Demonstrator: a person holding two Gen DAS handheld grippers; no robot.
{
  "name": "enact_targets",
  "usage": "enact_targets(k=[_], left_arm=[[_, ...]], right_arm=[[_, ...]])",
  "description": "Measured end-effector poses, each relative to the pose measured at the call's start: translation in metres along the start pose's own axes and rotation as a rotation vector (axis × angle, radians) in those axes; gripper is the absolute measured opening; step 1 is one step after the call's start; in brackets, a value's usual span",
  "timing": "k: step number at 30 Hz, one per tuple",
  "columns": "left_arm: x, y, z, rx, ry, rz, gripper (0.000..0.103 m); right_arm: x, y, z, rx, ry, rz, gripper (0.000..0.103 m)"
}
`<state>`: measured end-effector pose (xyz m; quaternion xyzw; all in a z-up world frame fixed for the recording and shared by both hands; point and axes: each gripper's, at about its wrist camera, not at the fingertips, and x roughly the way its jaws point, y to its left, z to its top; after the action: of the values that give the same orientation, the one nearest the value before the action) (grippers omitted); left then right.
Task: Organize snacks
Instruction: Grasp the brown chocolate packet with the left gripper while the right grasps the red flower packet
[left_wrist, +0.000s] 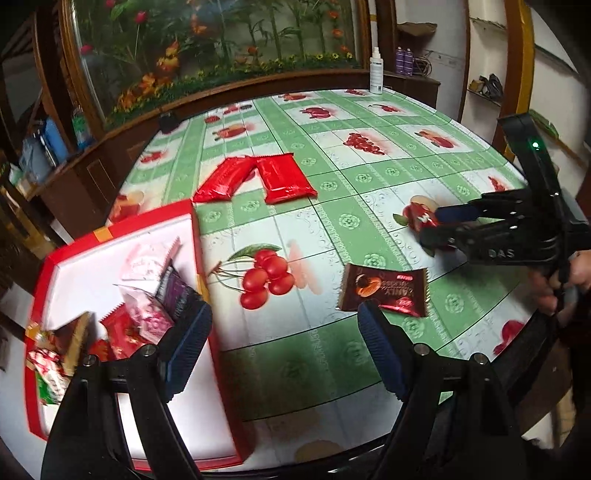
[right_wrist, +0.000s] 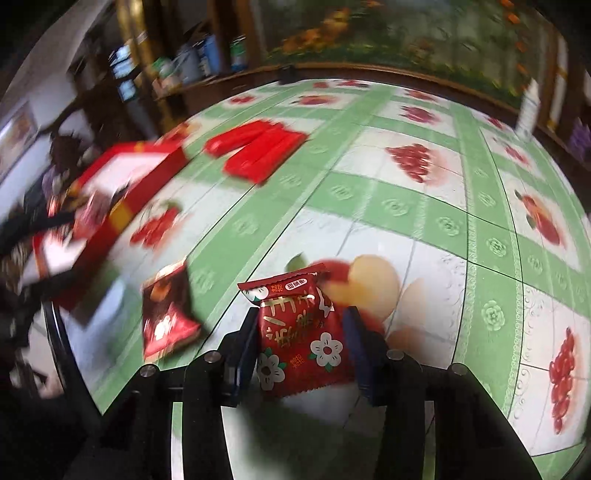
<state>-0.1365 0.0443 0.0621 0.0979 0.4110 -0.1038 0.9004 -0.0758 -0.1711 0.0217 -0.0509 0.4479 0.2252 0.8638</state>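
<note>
My right gripper (right_wrist: 301, 332) is shut on a small red snack packet with white flowers (right_wrist: 299, 332), held just above the tablecloth; it also shows in the left wrist view (left_wrist: 428, 229) at the right. My left gripper (left_wrist: 284, 332) is open and empty, its left finger over the edge of a red box with a white inside (left_wrist: 122, 236) that holds several snack packets (left_wrist: 147, 314). A brown cookie packet (left_wrist: 384, 291) lies on the cloth just ahead of my left gripper's right finger. Two red bars (left_wrist: 255, 177) lie side by side farther back.
The table has a green and white fruit-print cloth (left_wrist: 332, 206). A white spray bottle (left_wrist: 376, 70) stands at the far edge by a wooden-framed flower display. The table's near edge runs just below my left gripper. Shelves with clutter stand to the left.
</note>
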Motion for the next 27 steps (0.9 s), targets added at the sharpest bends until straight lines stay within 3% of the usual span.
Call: enact_targets(k=[6, 8, 17, 21, 25, 27], left_arm=[[0.016, -0.002, 0.014, -0.159, 0.103, -0.152, 0.081], [0.020, -0.008, 0.017, -0.169, 0.119, -0.175, 0.081], [0.045, -0.053, 0.022, -0.073, 0.165, -0.098, 0.081], [0.050, -0.061, 0.019, -0.047, 0.179, -0.116, 0.081], [0.058, -0.061, 0.014, 0.035, 0.206, -0.057, 0.081], [0.060, -0.051, 0.011, 0.022, 0.213, -0.041, 0.081]], right_arm=[[0.010, -0.015, 0.019, 0.088, -0.009, 0.053, 0.046], [0.013, -0.021, 0.023, 0.107, -0.023, 0.071, 0.046], [0.015, -0.031, 0.025, 0.133, -0.065, 0.062, 0.045], [0.015, -0.033, 0.025, 0.137, -0.066, 0.067, 0.045], [0.015, -0.034, 0.025, 0.142, -0.067, 0.074, 0.045], [0.015, -0.034, 0.025, 0.142, -0.067, 0.074, 0.045]])
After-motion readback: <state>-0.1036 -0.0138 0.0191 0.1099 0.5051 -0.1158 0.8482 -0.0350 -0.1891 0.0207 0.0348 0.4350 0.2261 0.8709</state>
